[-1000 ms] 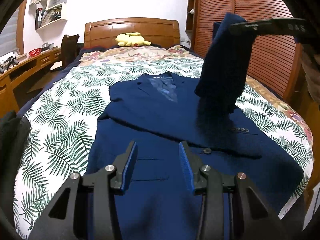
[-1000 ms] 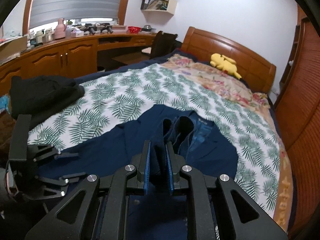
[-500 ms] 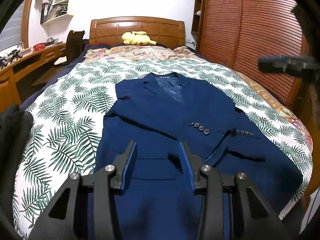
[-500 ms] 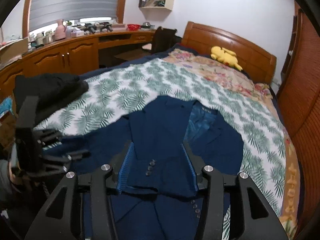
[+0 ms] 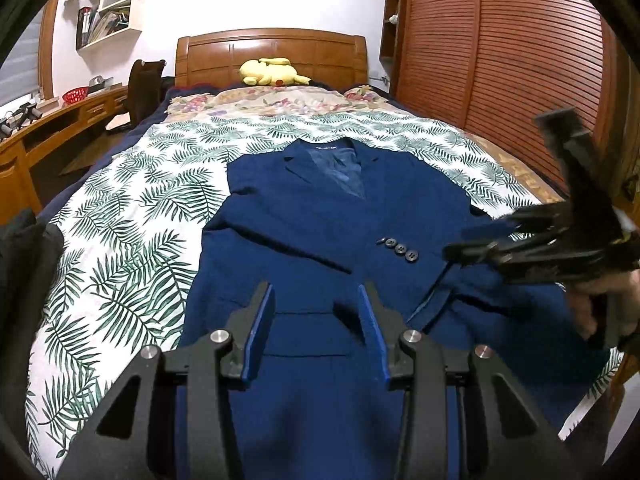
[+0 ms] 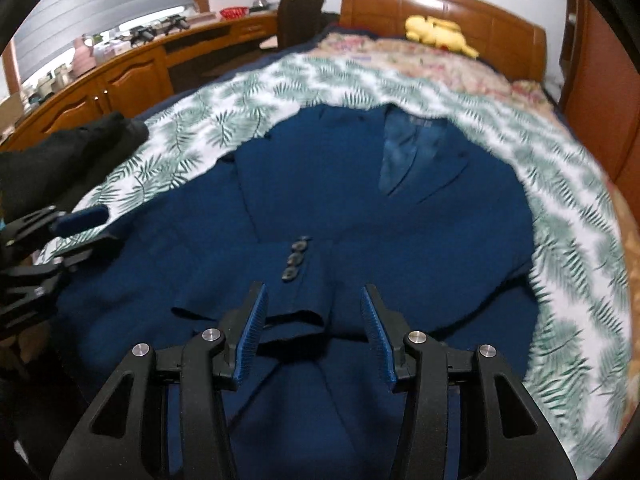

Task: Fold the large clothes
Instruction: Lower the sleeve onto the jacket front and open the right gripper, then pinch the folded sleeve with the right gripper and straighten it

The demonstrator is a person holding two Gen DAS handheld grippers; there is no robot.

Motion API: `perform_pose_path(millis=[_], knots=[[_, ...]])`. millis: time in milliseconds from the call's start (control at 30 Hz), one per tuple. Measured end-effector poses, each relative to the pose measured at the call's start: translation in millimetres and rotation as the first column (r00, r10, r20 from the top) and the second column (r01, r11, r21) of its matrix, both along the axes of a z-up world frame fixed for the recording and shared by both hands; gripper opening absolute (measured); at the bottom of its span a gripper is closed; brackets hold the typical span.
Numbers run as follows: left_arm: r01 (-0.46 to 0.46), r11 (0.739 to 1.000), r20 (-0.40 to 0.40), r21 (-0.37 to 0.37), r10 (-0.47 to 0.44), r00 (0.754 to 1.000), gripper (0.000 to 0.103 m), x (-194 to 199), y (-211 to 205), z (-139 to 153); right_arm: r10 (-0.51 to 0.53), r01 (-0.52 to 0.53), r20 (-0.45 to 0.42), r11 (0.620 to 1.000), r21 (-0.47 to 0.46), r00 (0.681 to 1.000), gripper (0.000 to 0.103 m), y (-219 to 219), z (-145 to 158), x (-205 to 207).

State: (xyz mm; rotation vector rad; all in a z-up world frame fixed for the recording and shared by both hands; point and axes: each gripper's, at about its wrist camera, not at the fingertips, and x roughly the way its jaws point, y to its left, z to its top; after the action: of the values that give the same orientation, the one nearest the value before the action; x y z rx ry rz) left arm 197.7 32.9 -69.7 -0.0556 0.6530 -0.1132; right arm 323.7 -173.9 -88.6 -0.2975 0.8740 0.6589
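Blue jacket (image 6: 360,220) lies flat on the bed (image 6: 568,264), collar at 12 o'clock, long axis head-to-foot. Sleeve cuff (image 6: 296,312) sits between the released right gripper (image 6: 314,336), nearest it. Left gripper (image 5: 316,332) also released, empty, over the hem.

Yellow plush (image 5: 273,72) sits up against the wooden headboard (image 5: 271,50). Leaf-print cover (image 5: 120,240) spreads over the bed, black clothes (image 6: 60,156) heaped at its edge. Red basket (image 5: 75,95) on the desk (image 5: 48,128).

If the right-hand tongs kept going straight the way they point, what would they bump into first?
Most likely the folded sleeve cuff of the blue jacket, which lies between the open right tongs; depth is uncertain.
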Motion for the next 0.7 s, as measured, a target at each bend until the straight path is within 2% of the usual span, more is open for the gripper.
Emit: perform_pose_path(millis=[100, 200, 233, 267, 500, 700], knots=[[0.003, 1.000, -0.003, 0.001, -0.003, 1.000, 0.041, 0, 1, -1, 0.001, -0.001, -0.017, 0.999, -0.033, 1.000, 0.048, 10, -17, 3], [0.005, 1.000, -0.004, 0.001, -0.005, 1.000, 0.041, 0, 1, -1, 0.013, -0.015, -0.037, 0.999, -0.051, 0.999, 0.026, 13, -27, 3], [0.005, 1.000, -0.001, 0.000, -0.005, 1.000, 0.041, 0, 1, -1, 0.026, -0.028, -0.041, 0.999, -0.046, 0.999, 0.011, 12, -27, 2], [0.005, 1.000, 0.000, 0.002, -0.005, 1.000, 0.041, -1, 1, -1, 0.044, -0.045, -0.032, 0.998, -0.037, 0.999, 0.009, 10, -25, -2], [0.010, 1.000, 0.011, -0.008, -0.010, 1.000, 0.041, -4, 4, 1, 0.078, -0.079, 0.024, 0.995, 0.066, 0.997, 0.006, -8, 6, -48], [0.017, 1.000, 0.011, 0.002, -0.017, 1.000, 0.041, -6, 2, 1, 0.069, -0.070, 0.013, 0.992, 0.109, 0.998, 0.006, -31, 10, -96]])
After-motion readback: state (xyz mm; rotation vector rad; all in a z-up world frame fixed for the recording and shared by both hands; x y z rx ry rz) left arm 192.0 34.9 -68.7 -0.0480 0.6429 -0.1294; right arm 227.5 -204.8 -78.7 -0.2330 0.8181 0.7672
